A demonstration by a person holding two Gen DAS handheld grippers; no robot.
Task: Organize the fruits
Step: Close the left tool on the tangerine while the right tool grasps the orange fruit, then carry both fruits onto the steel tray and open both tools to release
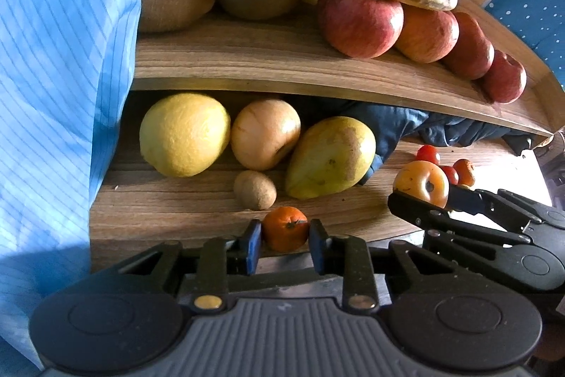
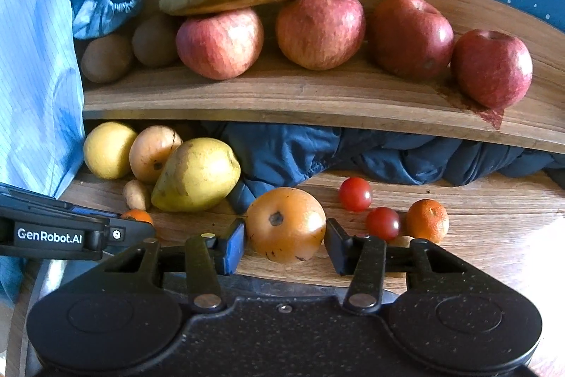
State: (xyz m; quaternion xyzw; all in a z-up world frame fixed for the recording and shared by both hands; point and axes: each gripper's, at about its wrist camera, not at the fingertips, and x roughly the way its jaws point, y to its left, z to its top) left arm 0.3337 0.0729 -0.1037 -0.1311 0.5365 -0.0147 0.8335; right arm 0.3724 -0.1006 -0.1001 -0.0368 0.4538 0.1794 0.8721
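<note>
Fruits mostly sit sorted: red apples (image 2: 319,30) shelved above. Left gripper (image 1: 285,237) pinches a small orange mandarin (image 1: 285,228); right gripper (image 2: 285,244) brackets a round orange persimmon (image 2: 285,224), contact unclear; cherry tomatoes (image 2: 355,194) remain loose.

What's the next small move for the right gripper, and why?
Probably close the right gripper: the orange persimmon-like fruit sits between its open fingers, with a gap visible beside the right finger. The left gripper already flanks a small tangerine.
</note>
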